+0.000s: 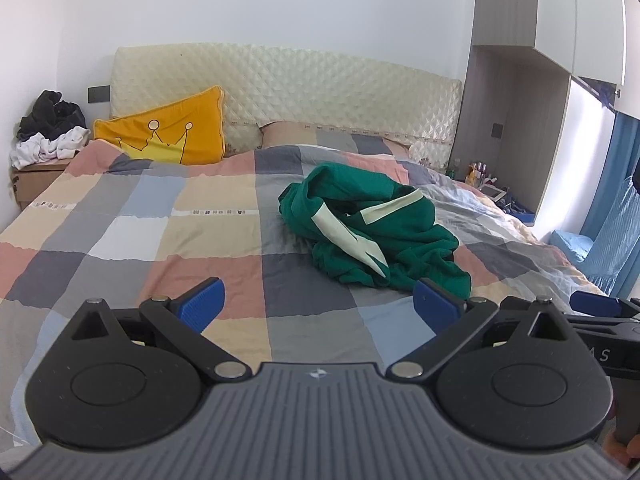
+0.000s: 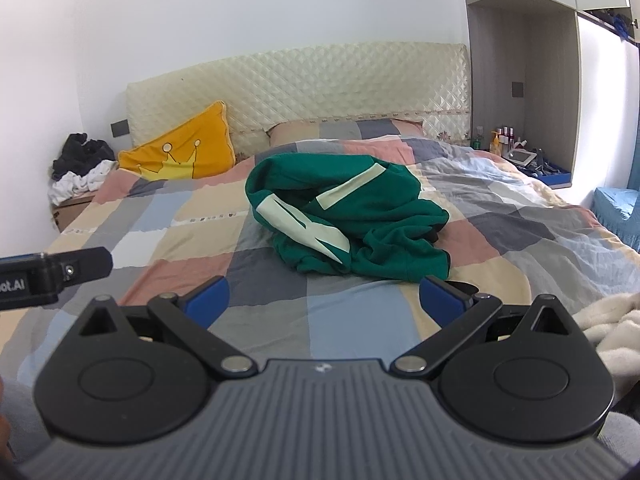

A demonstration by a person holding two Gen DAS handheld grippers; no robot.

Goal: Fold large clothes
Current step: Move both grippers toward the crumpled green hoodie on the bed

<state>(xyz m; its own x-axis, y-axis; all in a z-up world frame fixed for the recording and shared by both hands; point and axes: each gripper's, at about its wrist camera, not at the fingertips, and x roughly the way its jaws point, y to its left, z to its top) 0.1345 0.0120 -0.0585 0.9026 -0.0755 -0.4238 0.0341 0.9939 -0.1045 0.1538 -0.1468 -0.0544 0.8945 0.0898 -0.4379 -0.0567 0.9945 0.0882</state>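
Presently, both wrist views are partly blocked at the bottom by the black, ribbed gripper bodies, so the near edge of the bed (image 1: 120,240) is hidden. In the left wrist view the right gripper shows only as a blue tip and black bar cut off at the right edge. In the right wrist view the left gripper shows only as a black bar at the left edge; lettering on it is cut off. Items on the shelf by the bed's far right corner are too small to identify beyond bottles (image 2: 505,136).

Green sweatshirt (image 1: 372,228) w/ pale cream stripes lies crumpled in a heap on the bed, approx. centre, slightly toward the right edge; its sleeves and hem can't be told apart in the bunching. Fabric looks soft, fleecy. Bed cover is a patchwork check of grey, pink, beige and blue, lightly wrinkled. Quilted cream headboard (image 1: 300,88) behind. Orange crown cushion (image 1: 172,132) sits at the far left corner. Fluffy white blanket (image 2: 608,328) at the near right edge, partly cut off.

Left gripper (image 1: 320,300): blue ridged pads spread wide, holding nothing, above the cover, short of the sweatshirt. Right gripper (image 2: 324,298): same, spread wide, nothing held, just short of the sweatshirt's near hem.
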